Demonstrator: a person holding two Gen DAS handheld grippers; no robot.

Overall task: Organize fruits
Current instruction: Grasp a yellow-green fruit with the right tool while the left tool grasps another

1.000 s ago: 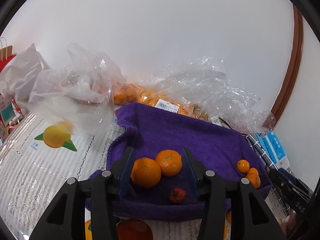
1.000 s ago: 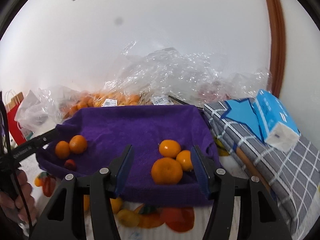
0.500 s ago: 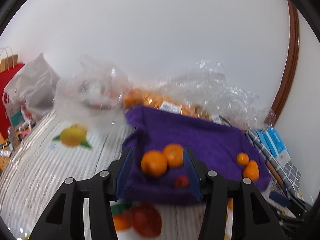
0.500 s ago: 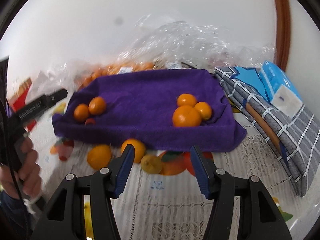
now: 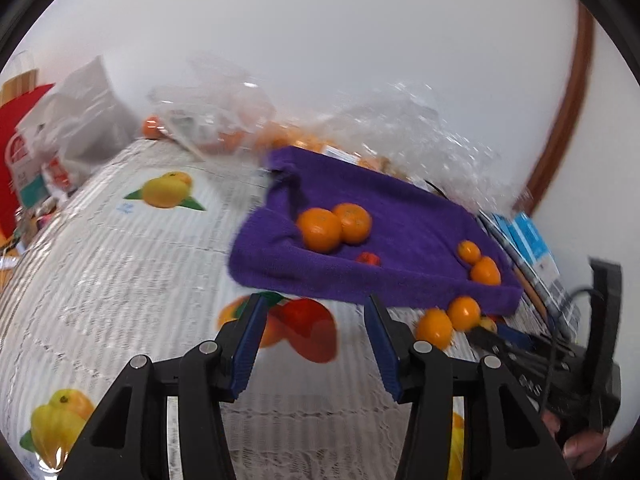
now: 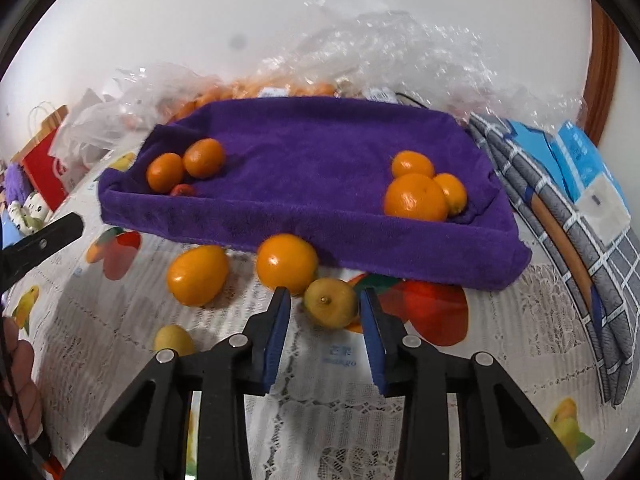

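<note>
A purple towel (image 6: 320,152) lies on the table and holds two oranges and a small red fruit (image 6: 182,190) at its left, and three oranges (image 6: 416,196) at its right. In front of it lie two loose oranges (image 6: 286,262) (image 6: 197,274), a yellow-green fruit (image 6: 331,302) and a small yellow fruit (image 6: 173,340). My right gripper (image 6: 324,312) is open, its fingers on either side of the yellow-green fruit. My left gripper (image 5: 312,316) is open and empty over the tablecloth, short of the towel (image 5: 400,240).
Clear plastic bags of oranges (image 6: 256,90) lie behind the towel against the wall. A folded grey checked cloth (image 6: 560,208) with blue packets (image 6: 580,156) sits at the right. A red bag (image 5: 16,128) and white bags stand at the far left. The tablecloth is fruit-printed lace.
Both grippers have pulled back from the towel and dropped lower. The right gripper now stands around the yellow-green fruit in front of the towel; the left one has swung left over the tablecloth.
</note>
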